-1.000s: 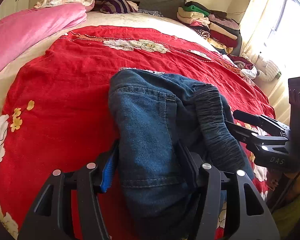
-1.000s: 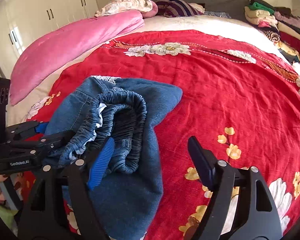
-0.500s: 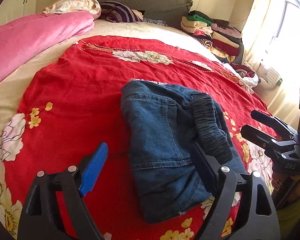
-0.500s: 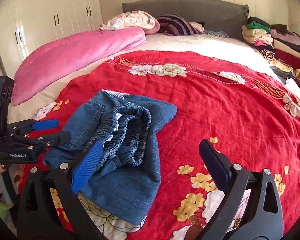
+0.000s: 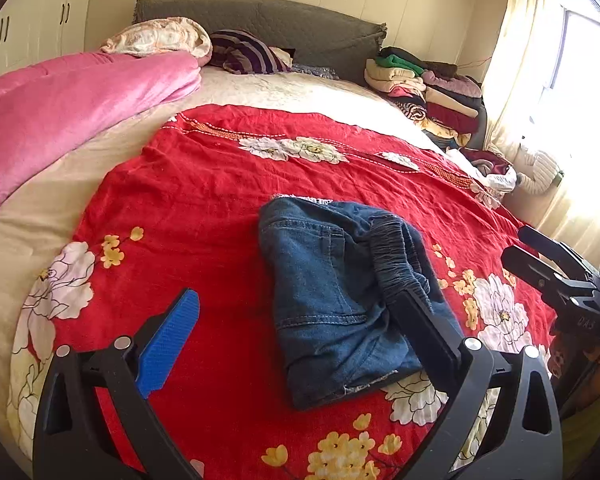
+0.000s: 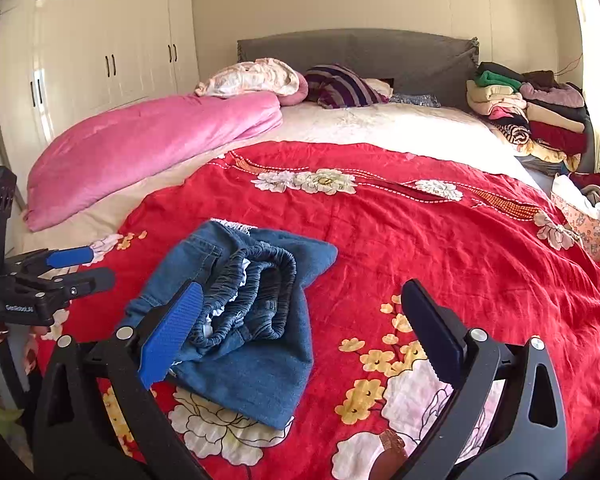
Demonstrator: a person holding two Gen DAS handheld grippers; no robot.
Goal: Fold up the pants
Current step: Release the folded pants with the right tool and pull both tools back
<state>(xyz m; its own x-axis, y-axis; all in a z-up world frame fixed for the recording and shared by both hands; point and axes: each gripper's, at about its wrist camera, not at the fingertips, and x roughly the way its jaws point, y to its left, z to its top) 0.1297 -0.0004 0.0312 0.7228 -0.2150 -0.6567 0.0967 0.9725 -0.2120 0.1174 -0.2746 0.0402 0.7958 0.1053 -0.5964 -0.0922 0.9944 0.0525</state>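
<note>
Folded denim pants (image 5: pixel 340 300) near the bed's (image 5: pixel 260 92) foot edge; left gripper (image 5: pixel 300 336) and right gripper (image 6: pixel 300 320) fingers apart, empty.

One folded pair of blue denim pants (image 5: pixel 332 292) lies mid-frame on one red floral bedspread (image 5: pixel 204 184). Two black two-finger grippers show, the left (image 5: pixel 296 316) and the right (image 6: pixel 300 312). One pink quilt roll (image 6: pixel 148 148) lies upper left, one striped pillow (image 6: pixel 344 86) at top centre, and one stack of folded clothes (image 6: pixel 528 112) upper right.
</note>
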